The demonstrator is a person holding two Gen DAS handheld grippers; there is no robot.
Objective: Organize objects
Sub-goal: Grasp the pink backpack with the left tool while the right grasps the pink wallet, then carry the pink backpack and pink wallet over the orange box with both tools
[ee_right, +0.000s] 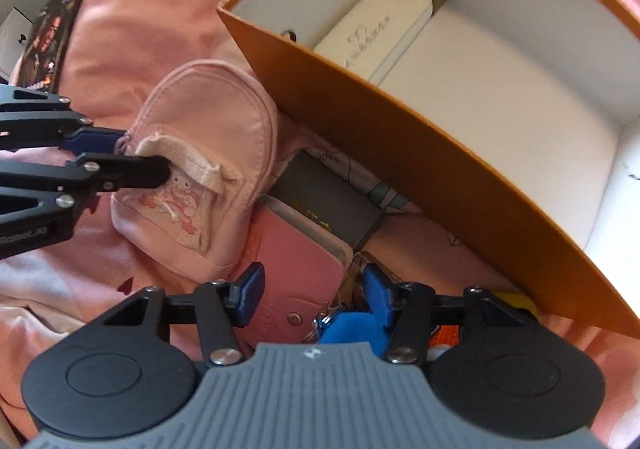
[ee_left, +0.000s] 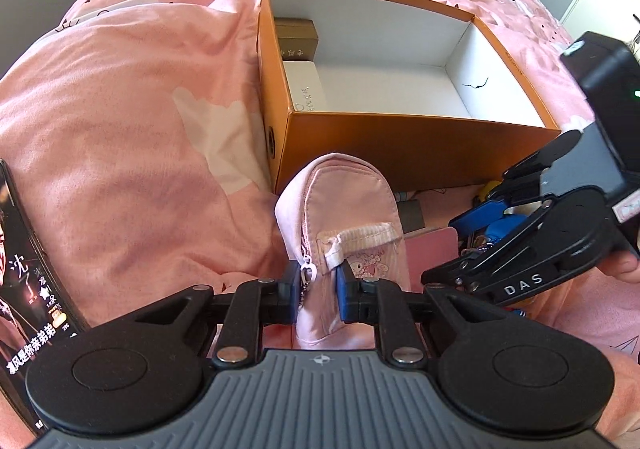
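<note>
1. The left gripper (ee_left: 319, 291) is clamped on a small pink pouch (ee_left: 344, 217), its blue pads pinching the pouch at the zipper side and front pocket, with the pouch standing up straight ahead of the fingers over a pink bedspread (ee_left: 120, 153).
2. Beyond the pouch, directly ahead of the left gripper, sits an open orange box (ee_left: 400, 145) with white inner walls; a brown carton (ee_left: 296, 37) and a white carton (ee_left: 306, 89) lie along its left end.
3. The right gripper (ee_right: 312, 295) points down with its jaws apart and nothing pressed between the pads; no earlier picture is given for comparison.
4. Between and just ahead of its fingers lie a pink wallet (ee_right: 296, 261) with a snap, and a blue key fob (ee_right: 352, 329) near the right-hand finger.
5. A dark grey case (ee_right: 328, 205) rests just beyond the wallet, against the box's orange wall.
6. A phone (ee_left: 28, 281) with a lit screen lies to the left gripper's left.
</note>
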